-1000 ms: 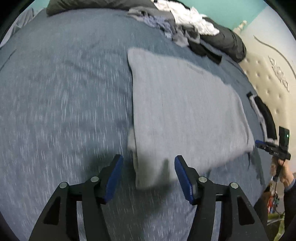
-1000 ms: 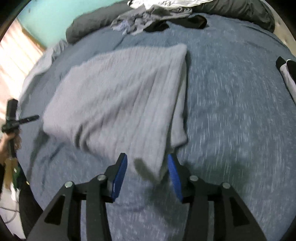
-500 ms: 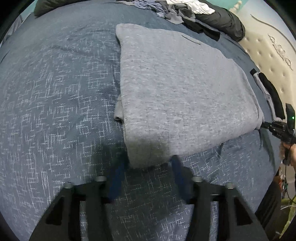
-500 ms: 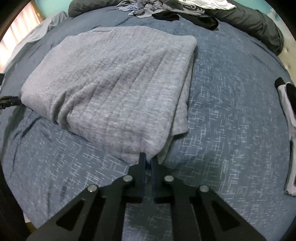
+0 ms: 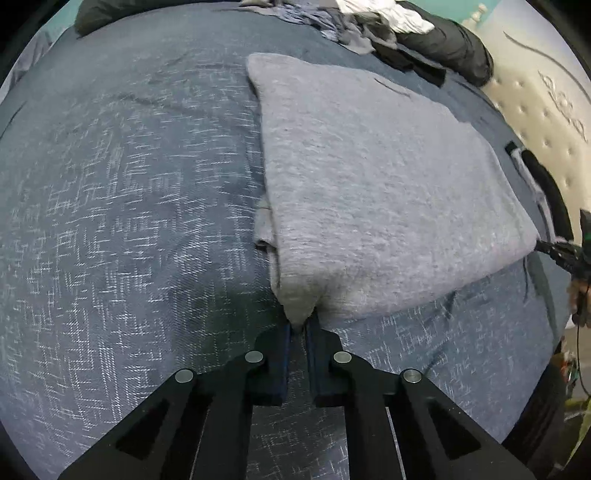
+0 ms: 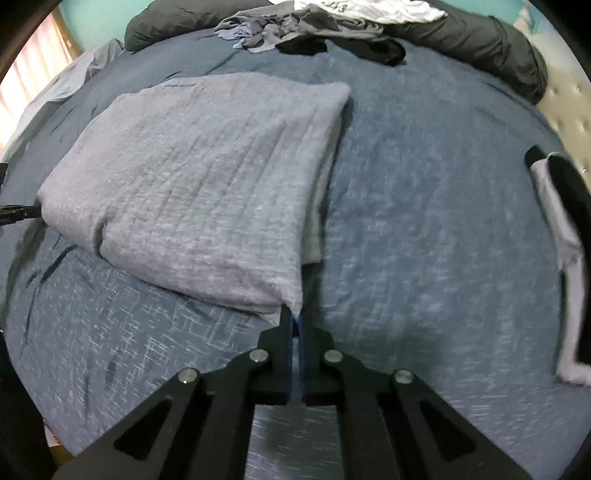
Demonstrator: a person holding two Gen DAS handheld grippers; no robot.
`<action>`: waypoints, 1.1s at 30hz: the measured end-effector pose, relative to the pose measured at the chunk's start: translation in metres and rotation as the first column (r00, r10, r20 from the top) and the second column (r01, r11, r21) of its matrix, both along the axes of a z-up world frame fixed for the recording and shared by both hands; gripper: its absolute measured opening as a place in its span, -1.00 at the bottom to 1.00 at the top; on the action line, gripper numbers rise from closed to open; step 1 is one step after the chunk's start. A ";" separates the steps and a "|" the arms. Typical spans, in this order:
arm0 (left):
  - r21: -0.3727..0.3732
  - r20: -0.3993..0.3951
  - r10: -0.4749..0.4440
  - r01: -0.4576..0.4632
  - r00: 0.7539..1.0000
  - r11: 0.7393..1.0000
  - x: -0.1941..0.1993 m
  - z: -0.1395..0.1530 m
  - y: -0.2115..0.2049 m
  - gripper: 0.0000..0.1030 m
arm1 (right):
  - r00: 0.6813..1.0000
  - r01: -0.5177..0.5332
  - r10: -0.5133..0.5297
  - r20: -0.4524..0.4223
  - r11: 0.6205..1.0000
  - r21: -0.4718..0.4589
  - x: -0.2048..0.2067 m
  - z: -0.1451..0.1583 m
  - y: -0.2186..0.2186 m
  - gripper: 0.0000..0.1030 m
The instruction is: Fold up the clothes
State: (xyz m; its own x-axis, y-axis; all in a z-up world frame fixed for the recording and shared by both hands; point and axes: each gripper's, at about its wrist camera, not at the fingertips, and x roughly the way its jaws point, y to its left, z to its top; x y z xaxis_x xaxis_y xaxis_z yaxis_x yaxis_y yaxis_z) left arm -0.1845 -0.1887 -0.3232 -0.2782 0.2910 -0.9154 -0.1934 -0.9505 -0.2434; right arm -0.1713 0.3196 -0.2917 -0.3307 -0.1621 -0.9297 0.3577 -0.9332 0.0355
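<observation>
A grey knit garment (image 5: 376, 184) lies folded in a broad rectangle on the blue bedspread (image 5: 129, 221). My left gripper (image 5: 300, 326) is shut on its near left corner, which bunches up between the blue pads. In the right wrist view the same grey garment (image 6: 207, 184) fills the left half, and my right gripper (image 6: 293, 319) is shut on its near right corner. The right gripper's black fingers also show at the right edge of the left wrist view, at the garment's far corner.
A heap of loose clothes (image 6: 306, 26) and a dark pillow (image 6: 480, 48) lie at the far edge of the bed. A black and white garment (image 6: 565, 240) rests on the right side. A cream tufted headboard (image 5: 546, 110) borders the bed.
Both grippers went from open around the garment's near corners to shut on them. The right one shut first, then the left.
</observation>
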 end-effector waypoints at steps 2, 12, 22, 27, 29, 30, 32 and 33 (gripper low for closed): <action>-0.003 -0.002 -0.007 0.007 1.000 1.000 0.001 0.001 0.001 -0.85 | 1.000 -0.012 0.012 0.000 1.000 0.016 0.003 -0.004 -0.009 -0.95; 0.003 0.007 -0.003 0.003 1.000 1.000 0.006 -0.001 0.000 -0.83 | 0.999 -0.046 0.047 0.023 0.999 -0.005 0.001 -0.011 -0.035 -0.04; -0.005 0.017 0.002 -0.002 1.000 1.000 0.018 -0.010 -0.001 -0.84 | 1.000 0.022 -0.022 -0.012 0.999 0.042 -0.008 -0.013 -0.043 -0.88; 0.009 0.013 0.008 -0.008 1.000 1.000 0.030 -0.019 -0.002 -0.84 | 0.998 0.011 -0.006 -0.063 0.997 0.075 -0.007 0.003 -0.041 -0.90; 0.009 0.012 0.010 -0.010 1.000 1.000 0.031 -0.019 -0.005 -0.84 | 0.999 0.000 0.003 -0.048 0.997 0.080 -0.011 0.003 -0.045 -0.90; 0.011 0.011 0.011 -0.011 1.000 1.000 0.032 -0.019 -0.005 -0.84 | 0.999 -0.004 0.008 -0.040 0.997 0.082 -0.012 0.002 -0.046 -0.90; 0.001 0.002 0.008 -0.008 1.000 1.000 0.034 -0.017 -0.005 -0.85 | 0.999 -0.009 0.012 -0.036 0.996 0.086 -0.013 0.000 -0.046 -0.90; -0.006 -0.004 0.005 -0.005 1.000 1.000 0.035 -0.016 -0.004 -0.85 | 0.999 -0.007 0.011 -0.041 0.996 0.086 -0.009 0.000 -0.047 -0.90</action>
